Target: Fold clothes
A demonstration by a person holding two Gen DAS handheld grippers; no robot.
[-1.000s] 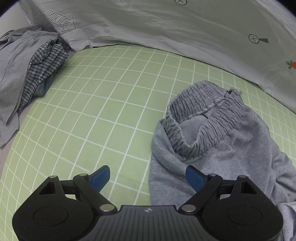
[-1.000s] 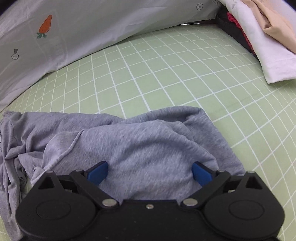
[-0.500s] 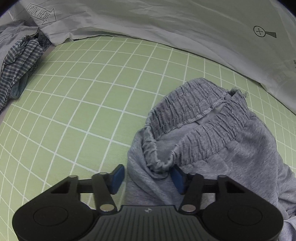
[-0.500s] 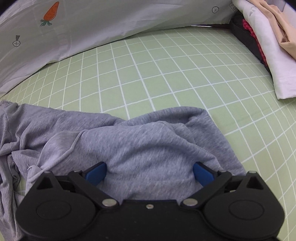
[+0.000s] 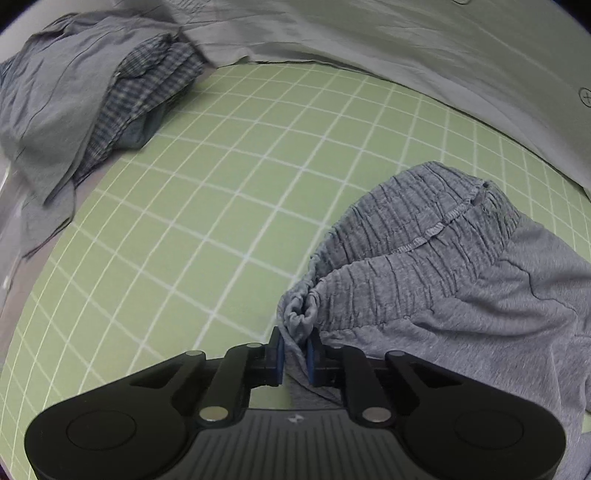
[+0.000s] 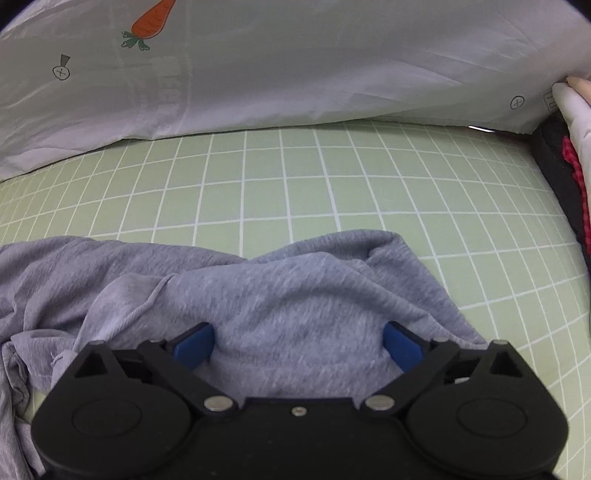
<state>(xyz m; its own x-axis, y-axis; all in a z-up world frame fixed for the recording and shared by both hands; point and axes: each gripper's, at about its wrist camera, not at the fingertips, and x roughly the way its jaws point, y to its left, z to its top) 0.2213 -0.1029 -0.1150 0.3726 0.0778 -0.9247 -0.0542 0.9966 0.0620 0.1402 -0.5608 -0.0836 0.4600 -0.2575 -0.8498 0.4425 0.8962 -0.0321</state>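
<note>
Grey pants with a gathered elastic waistband (image 5: 406,266) lie crumpled on the green gridded mat (image 5: 221,184). My left gripper (image 5: 294,356) points down at the waistband's left end. Its jaws are closing, and a bunched fold of the waistband is pinched between the blue pads. In the right wrist view the other end of the grey pants (image 6: 295,288) lies in loose folds with a drawstring across it. My right gripper (image 6: 298,341) stands wide open over that cloth, with a hump of fabric between its fingers and neither pad pressing on it.
A heap of grey and plaid clothes (image 5: 110,92) lies at the mat's far left. A white printed sheet (image 5: 369,44) borders the back, showing a carrot print (image 6: 151,22) in the right view. Stacked folded garments (image 6: 569,147) sit at the right edge.
The left gripper's jaws went from wide open to pinched on the waistband's end, and the gripper shifted along the mat. The right gripper slid sideways and rolled, staying open over the cloth.
</note>
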